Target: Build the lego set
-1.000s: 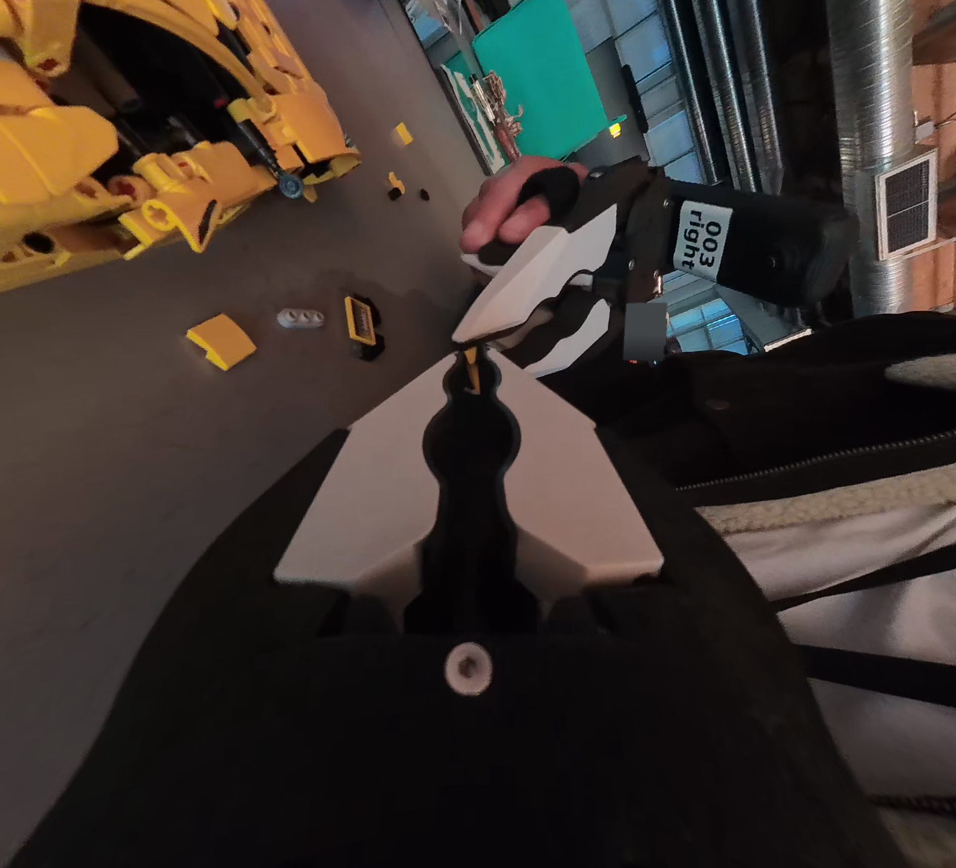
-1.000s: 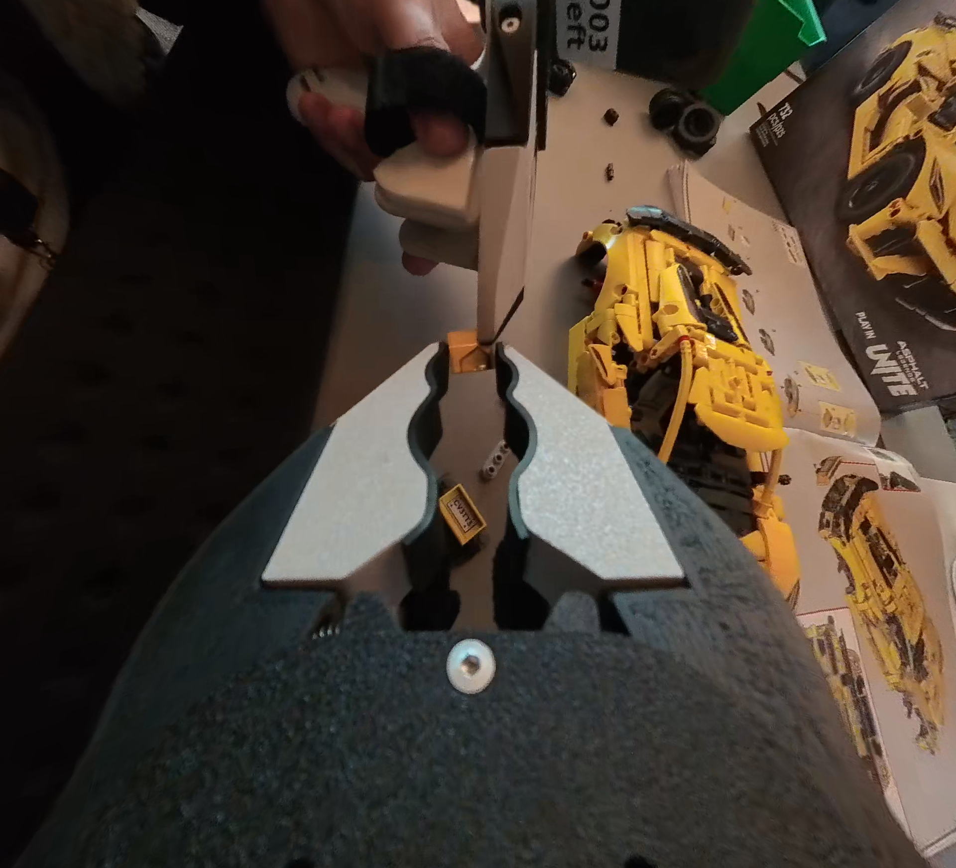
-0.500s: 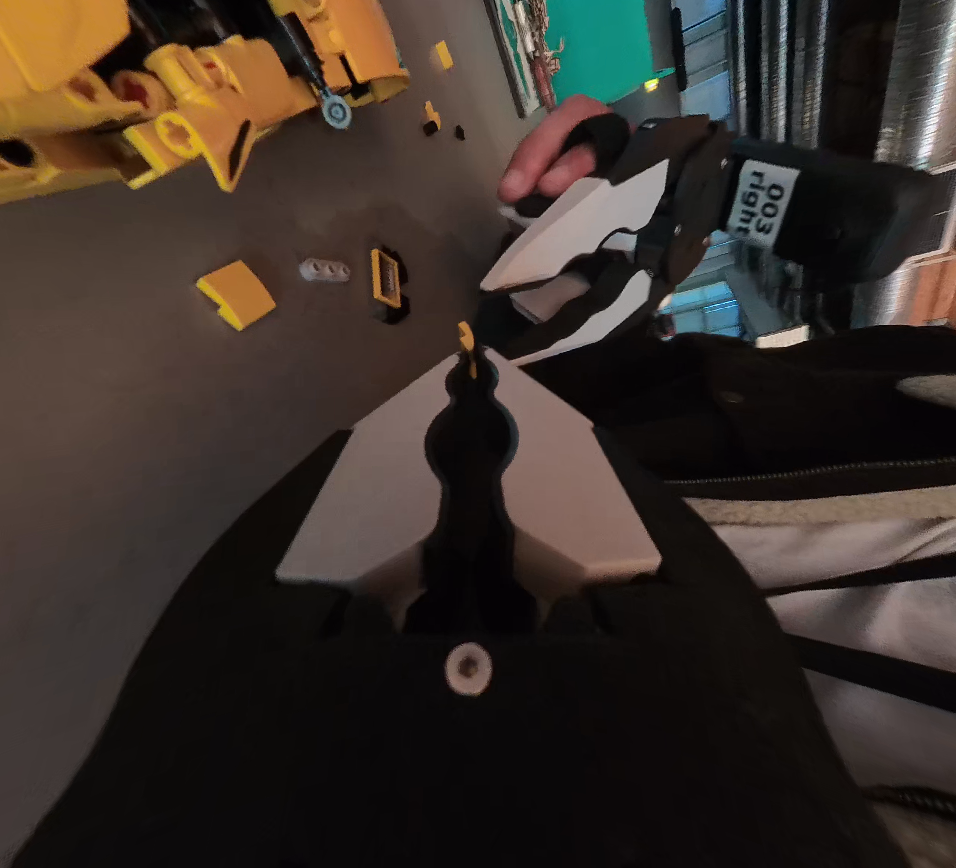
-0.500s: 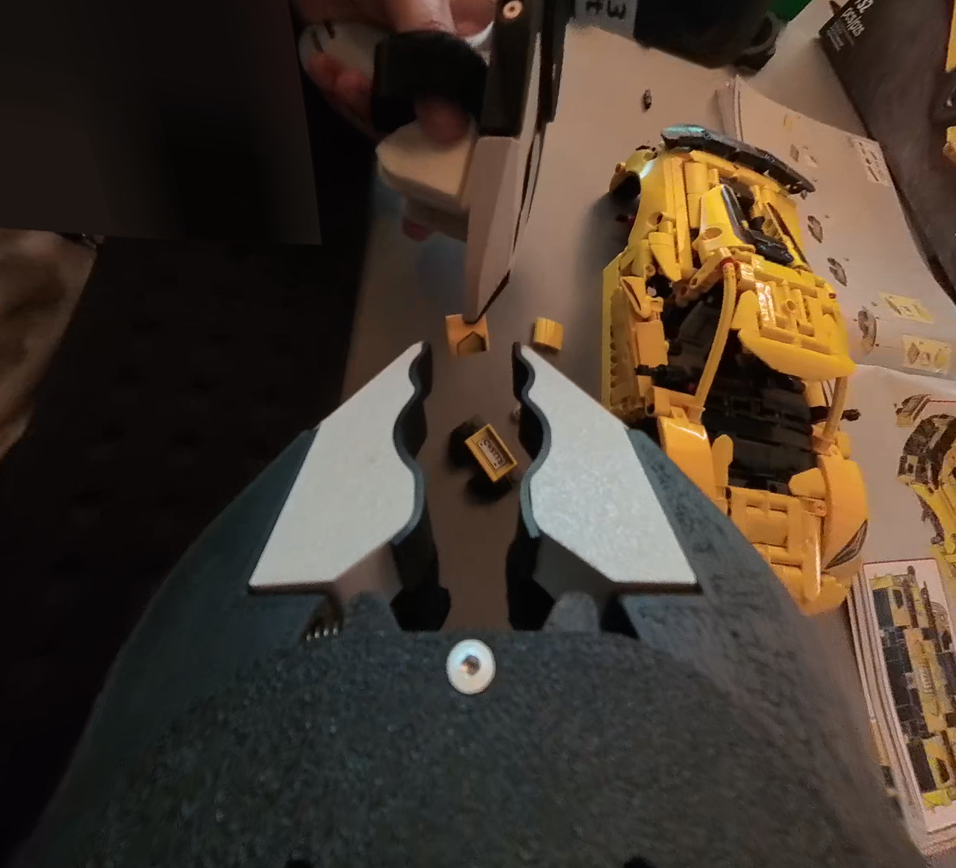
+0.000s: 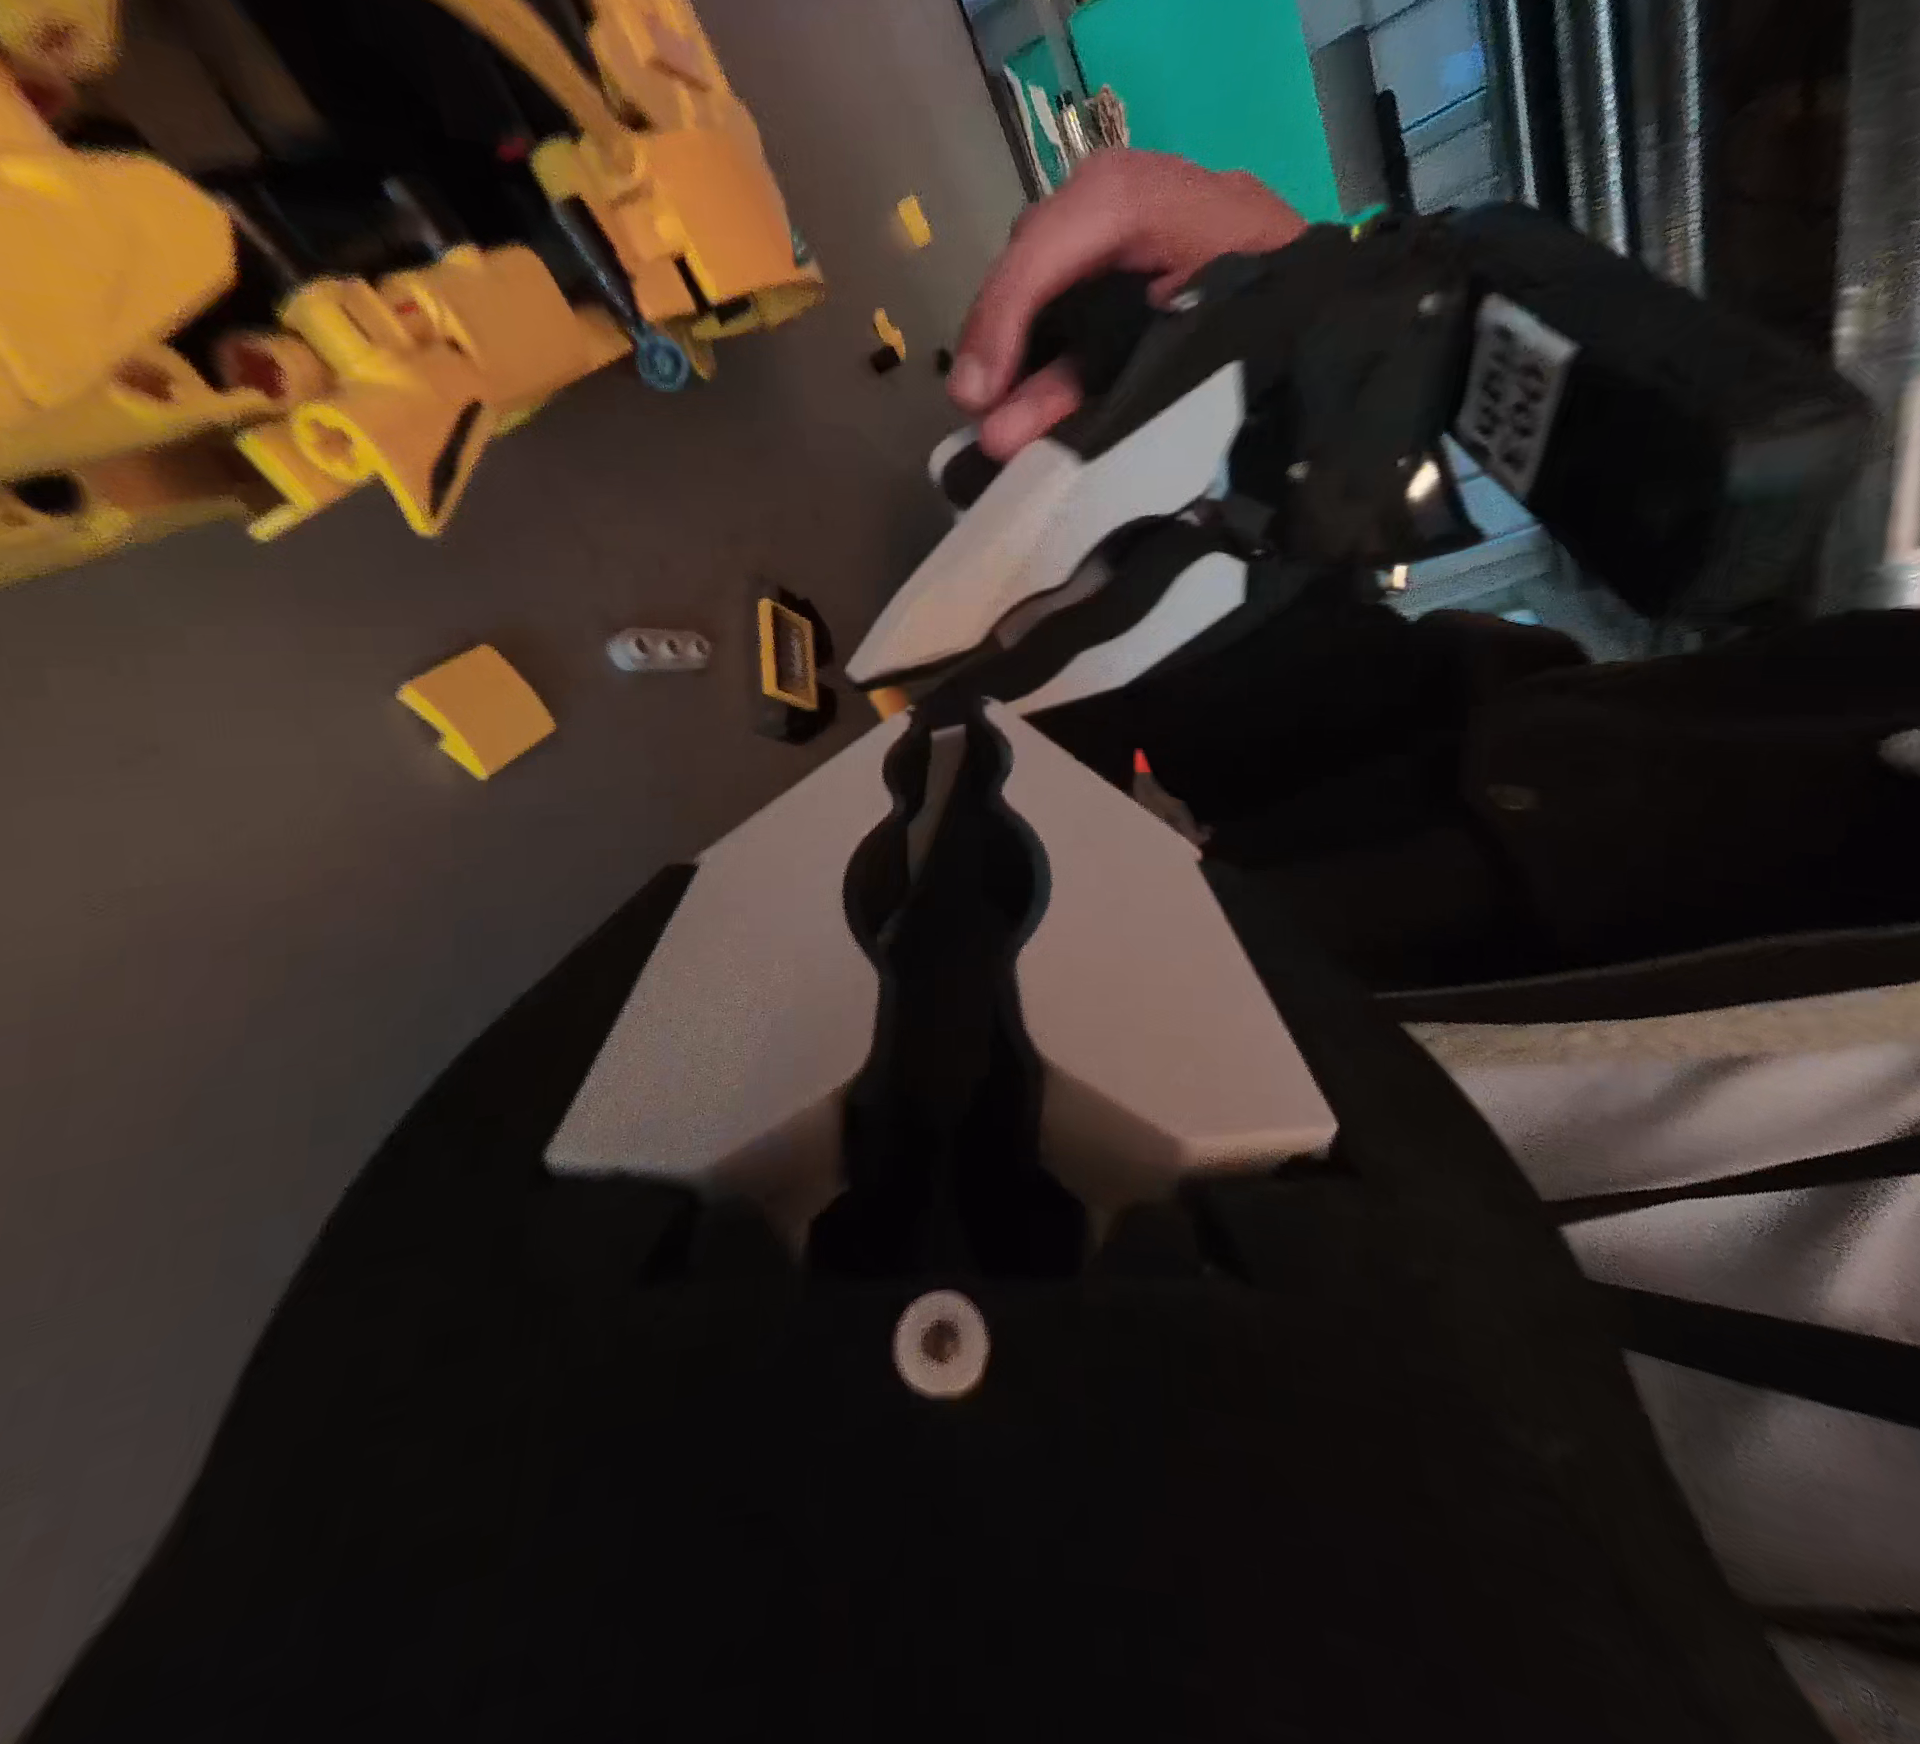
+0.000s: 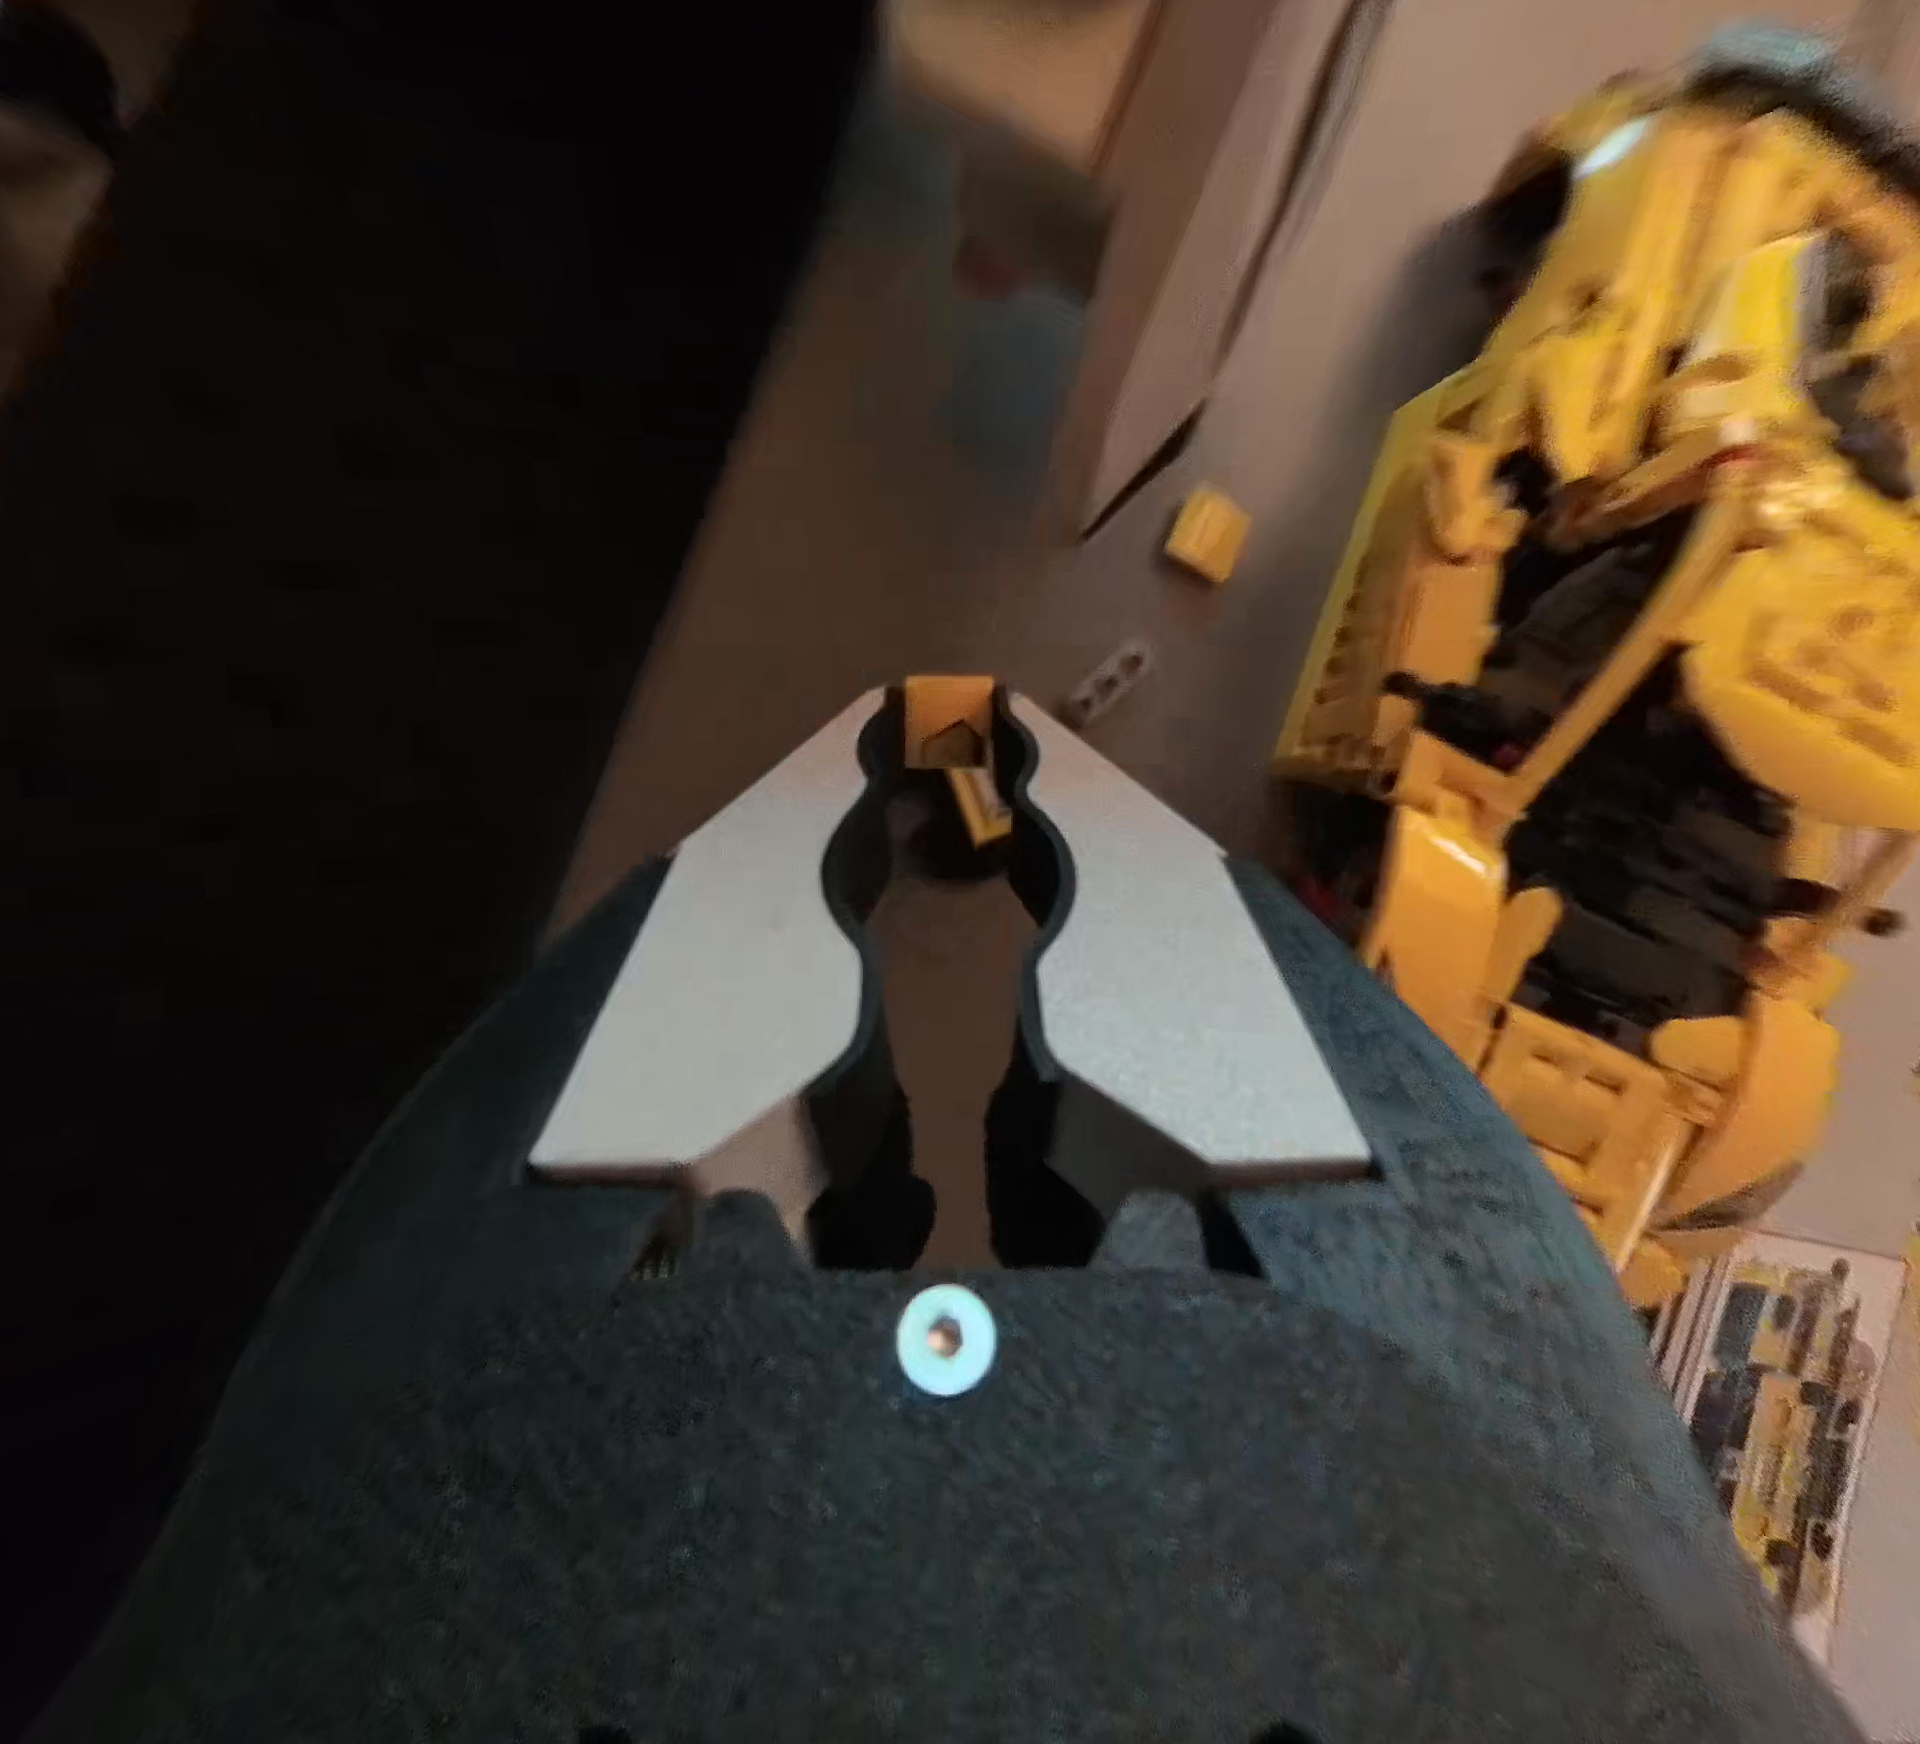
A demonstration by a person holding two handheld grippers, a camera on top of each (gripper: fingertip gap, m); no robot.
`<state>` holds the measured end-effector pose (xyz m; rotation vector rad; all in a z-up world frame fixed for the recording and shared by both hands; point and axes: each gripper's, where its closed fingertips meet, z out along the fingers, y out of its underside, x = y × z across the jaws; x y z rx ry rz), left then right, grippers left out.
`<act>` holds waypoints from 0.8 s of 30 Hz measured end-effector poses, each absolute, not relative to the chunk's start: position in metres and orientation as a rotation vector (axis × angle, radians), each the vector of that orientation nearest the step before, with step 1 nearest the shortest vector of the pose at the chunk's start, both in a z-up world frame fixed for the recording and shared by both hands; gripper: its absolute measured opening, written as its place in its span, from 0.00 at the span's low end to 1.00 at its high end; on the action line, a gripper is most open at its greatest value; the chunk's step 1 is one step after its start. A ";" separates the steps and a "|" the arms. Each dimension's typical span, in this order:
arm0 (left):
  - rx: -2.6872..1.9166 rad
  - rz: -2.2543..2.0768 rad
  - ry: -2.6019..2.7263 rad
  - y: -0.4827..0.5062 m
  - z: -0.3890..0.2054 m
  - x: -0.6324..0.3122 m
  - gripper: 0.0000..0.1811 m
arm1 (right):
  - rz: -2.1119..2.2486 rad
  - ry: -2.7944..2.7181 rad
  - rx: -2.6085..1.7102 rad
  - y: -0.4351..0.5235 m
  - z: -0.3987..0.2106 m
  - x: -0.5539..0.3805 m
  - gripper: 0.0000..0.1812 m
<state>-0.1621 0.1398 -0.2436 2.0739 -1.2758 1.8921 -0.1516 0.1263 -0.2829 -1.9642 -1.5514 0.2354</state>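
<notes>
A small yellow brick point(image 6: 943, 723) sits clamped between the tips of the right gripper point(image 6: 945, 707), above the near edge of the grey table point(image 5: 260, 863). The left gripper point(image 5: 951, 728) is closed with nothing visible in it. The half-built yellow car point(image 6: 1621, 707) is blurred and cut off — loose yellow and grey pieces lie beside it.

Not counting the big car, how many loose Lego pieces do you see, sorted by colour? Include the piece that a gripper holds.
Yellow: 3 (curved piece, small far yellow piece, held piece in the right gripper)
Grey: 1 (beam)
Black and yellow: 2 (framed piece, small two-colour piece)
Black: 1 (tiny piece)
Total: 7
</notes>
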 end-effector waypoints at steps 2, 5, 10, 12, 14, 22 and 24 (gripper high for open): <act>2.109 1.909 -1.382 0.144 -0.241 -0.167 0.04 | 0.204 -1.655 -1.944 0.126 -0.293 -0.149 0.09; 2.157 1.905 -1.502 0.146 -0.243 -0.172 0.04 | 0.213 -1.736 -1.897 0.131 -0.295 -0.153 0.09; 2.164 1.888 -1.578 0.140 -0.246 -0.174 0.04 | 0.310 -1.782 -1.889 0.135 -0.296 -0.158 0.09; 2.168 1.863 -1.600 0.139 -0.249 -0.173 0.04 | 0.301 -1.803 -1.884 0.137 -0.297 -0.158 0.09; 2.169 1.838 -1.611 0.137 -0.252 -0.173 0.04 | 0.328 -1.814 -1.908 0.136 -0.298 -0.158 0.09; 2.163 1.823 -1.595 0.137 -0.254 -0.172 0.04 | 0.371 -1.830 -1.914 0.133 -0.301 -0.158 0.09; 2.165 1.813 -1.598 0.137 -0.255 -0.172 0.04 | 0.383 -1.833 -1.917 0.132 -0.302 -0.158 0.09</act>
